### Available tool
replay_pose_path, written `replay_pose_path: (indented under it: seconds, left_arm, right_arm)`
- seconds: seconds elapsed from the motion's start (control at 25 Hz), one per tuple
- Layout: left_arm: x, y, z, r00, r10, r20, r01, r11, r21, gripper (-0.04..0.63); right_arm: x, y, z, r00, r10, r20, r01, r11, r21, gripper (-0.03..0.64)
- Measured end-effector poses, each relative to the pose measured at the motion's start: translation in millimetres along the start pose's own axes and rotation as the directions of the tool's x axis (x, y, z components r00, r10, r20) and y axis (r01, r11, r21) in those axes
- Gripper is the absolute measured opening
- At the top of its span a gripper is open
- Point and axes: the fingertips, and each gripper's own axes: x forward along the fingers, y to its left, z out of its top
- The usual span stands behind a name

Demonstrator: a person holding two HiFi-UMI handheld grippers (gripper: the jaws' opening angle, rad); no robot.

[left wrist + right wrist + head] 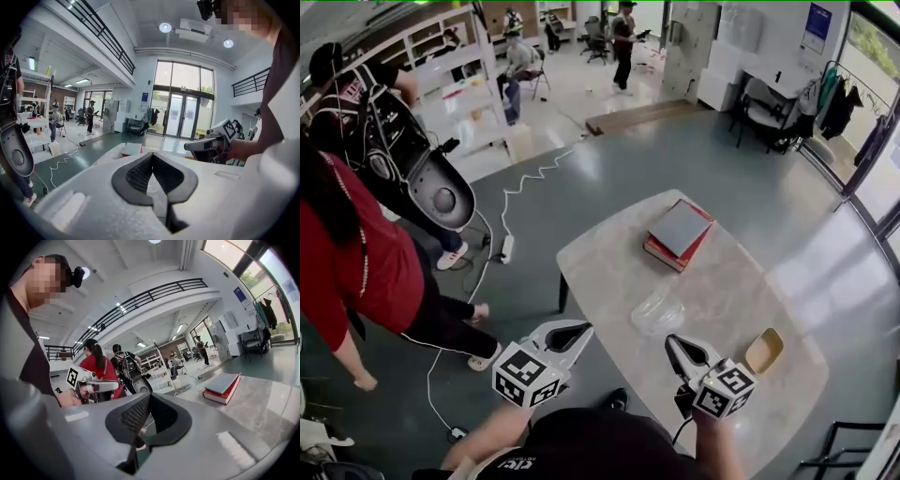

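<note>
Both hands are held low and point forward. The left tongs (pixel 579 330), beside the worktop (pixel 605 262), and the right tongs (pixel 673 341), over its near edge, are closed and empty. A clear plastic container (pixel 656 313) lies just ahead.

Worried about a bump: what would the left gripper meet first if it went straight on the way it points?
Likely the stack of books on the table; the left gripper points at it, though depth is unclear.

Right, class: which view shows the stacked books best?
The head view: the stacked books lie in full from above. The right gripper view shows them side-on; the left gripper view, only a small far glimpse.
</note>
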Motion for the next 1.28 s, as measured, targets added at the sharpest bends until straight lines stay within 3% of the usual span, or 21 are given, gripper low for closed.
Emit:
replay_pose_path:
  seconds: [0.28,0.48,0.72,1.28]
  left_arm:
    - [32,-3,1,1.0,-0.017,-0.02,0.018,1.0,0.019,0.003]
    - [59,-13,0,0.996,-0.069,-0.054,0.072,0.996,0.046,0.003]
    - [88,6,1,0.99,-0.123,-0.074,0.126,0.991,0.034,0.003]
    - [149,81,30,0.935,-0.335,-0.117,0.343,0.938,0.048,0.003]
  right_arm:
    - [-18,-34,-11,0.999,-0.043,0.025,0.042,0.999,0.032,0.002]
    - [-35,-60,-20,0.995,-0.096,0.036,0.092,0.992,0.091,0.002]
    - [-24,-78,-15,0.986,-0.16,0.04,0.154,0.982,0.113,0.002]
    - [72,-84,8,0.961,-0.272,0.043,0.264,0.954,0.143,0.002]
